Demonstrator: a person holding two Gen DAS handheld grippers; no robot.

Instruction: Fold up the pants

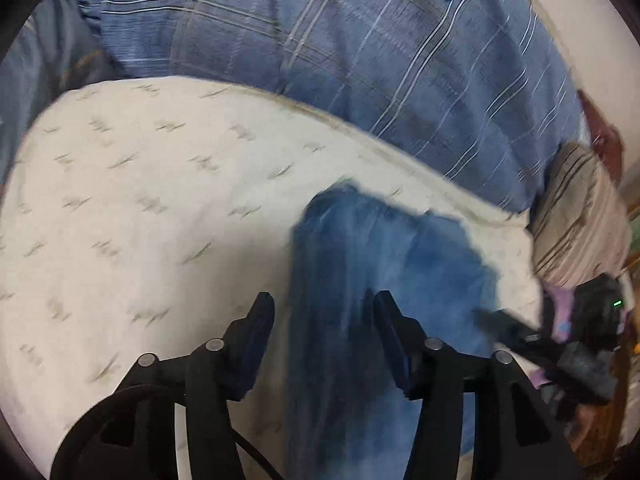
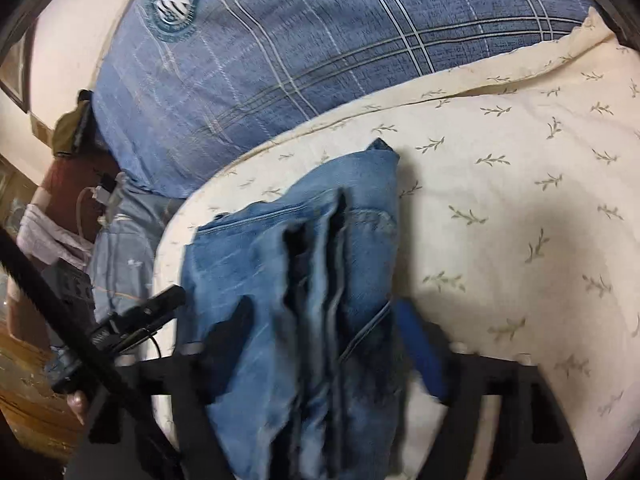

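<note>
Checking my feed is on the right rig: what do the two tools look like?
Left tool: black linkage arms with silver pivot pins, dark blue pads, and a black cable at the base. Right tool: the same black frame, blurred, with a bright blue pad.

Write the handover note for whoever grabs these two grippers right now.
Left gripper: open, empty, over the jeans' edge.
Right gripper: fingers either side of the bunched denim; whether it grips is unclear from blur.
Jeans: rumpled heap on the leaf-print sheet, near the blue plaid pillow.
Done: legs gathered lengthwise, roughly.
Left: flatten, square up, make the final fold.
</note>
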